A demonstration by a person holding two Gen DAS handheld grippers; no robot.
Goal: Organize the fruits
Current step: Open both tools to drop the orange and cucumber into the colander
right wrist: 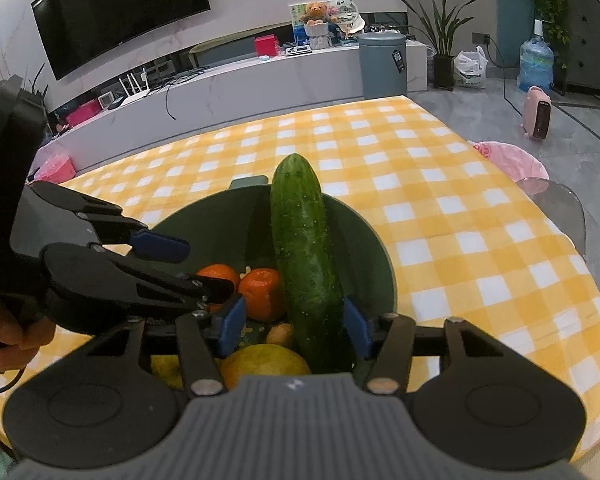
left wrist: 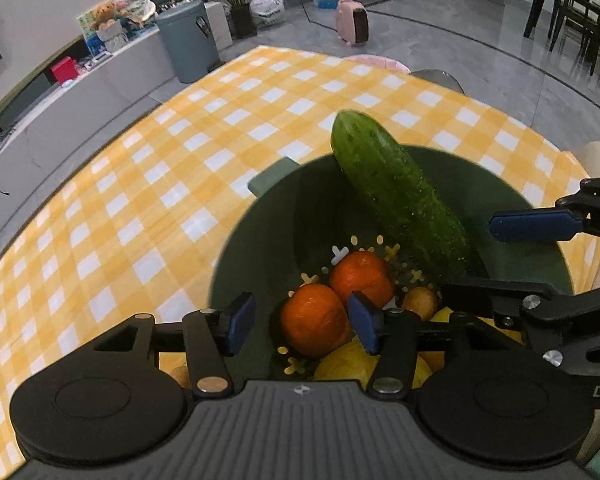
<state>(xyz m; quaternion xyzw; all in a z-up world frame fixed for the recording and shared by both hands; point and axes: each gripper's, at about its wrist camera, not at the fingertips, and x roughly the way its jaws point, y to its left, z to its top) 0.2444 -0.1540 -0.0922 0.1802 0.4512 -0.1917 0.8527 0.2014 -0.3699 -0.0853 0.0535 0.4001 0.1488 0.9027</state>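
- Yellow-and-white checked tablecloth (left wrist: pixel 148 184) is seen covering the table, with a grey tiled floor, a grey-blue bin (right wrist: pixel 382 64), a wall-mounted television (right wrist: pixel 120 12) and a potted plant (right wrist: pixel 444 40) behind.
- Green colander (left wrist: pixel 260 240), with a tab handle at its far rim, is shown standing on the cloth; cross-shaped holes are visible in its floor.
- Cucumber (right wrist: pixel 304 256) is shown propped at a slant inside the colander, its far end resting on and reaching past the far rim, its near end down among the other fruit.
- Two oranges (left wrist: pixel 340 300) are seen side by side on the colander floor, touching each other, just beside the cucumber's lower end.
- Small brown fruit (left wrist: pixel 420 302) is seen next to the oranges; yellow fruit (right wrist: pixel 266 362) lies nearest the cameras, partly hidden by the gripper bodies.
- Left gripper (left wrist: pixel 300 322) is held above the near side of the colander, its blue pads standing apart with nothing pressed between them; one orange is seen below the gap.
- Right gripper (right wrist: pixel 294 324) is shown with its pads parted on either side of the cucumber's lower end; the right pad stands very close to the skin, the left pad is clear of it, and whether any contact remains cannot be told.
- Person's hand (right wrist: pixel 16 340) is seen on the left gripper's grip at the left edge of the right wrist view.
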